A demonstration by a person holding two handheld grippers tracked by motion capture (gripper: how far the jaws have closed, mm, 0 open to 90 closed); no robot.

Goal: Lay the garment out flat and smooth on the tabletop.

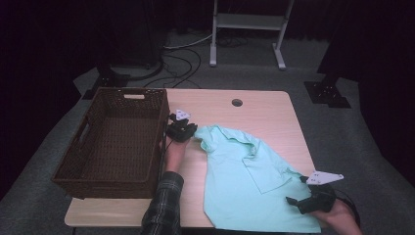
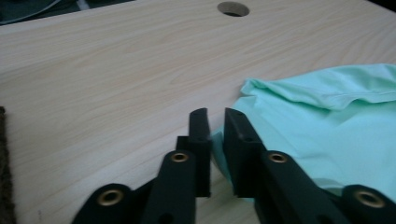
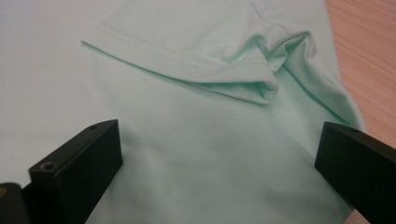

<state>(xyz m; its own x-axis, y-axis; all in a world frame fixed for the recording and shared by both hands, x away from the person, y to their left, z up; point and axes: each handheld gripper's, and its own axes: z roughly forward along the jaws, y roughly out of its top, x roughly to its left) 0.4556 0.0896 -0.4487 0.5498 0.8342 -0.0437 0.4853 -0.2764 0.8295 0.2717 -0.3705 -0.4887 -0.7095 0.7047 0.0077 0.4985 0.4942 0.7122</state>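
Nearest the high view's lens, at its bottom edge, come two forearms, one in a plaid sleeve [image 1: 161, 205], each hand carrying one gripper.

One wooden table [image 1: 274, 110] is the largest thing, pale, with one round cable hole [image 1: 237, 103] near its far edge. The far half of the top around that hole is bare wood, giving the most open room; bare wood also runs along the right edge.

One brown wicker basket [image 1: 110, 181] stands on the table's left part, with nothing lying in it; its near corner overhangs the front edge slightly.

One mint-green T-shirt [image 1: 244, 181] lies spread on the table right of the basket, from mid-table down to the front edge, a folded sleeve across its middle. Its far-left corner bunches up just beside the basket's right wall.

Left gripper [image 1: 182, 131] sits at that corner, between basket and shirt. In the left gripper view its jaws stand a narrow gap apart, a sliver of green showing low between them [image 2: 215, 140]; whether the pads press the cloth I cannot tell.

Right gripper [image 1: 298, 201] rests over the shirt's near-right hem. In the right gripper view its jaws are spread wide, released, with flat cloth [image 3: 210, 154] between them and the table edge at right.
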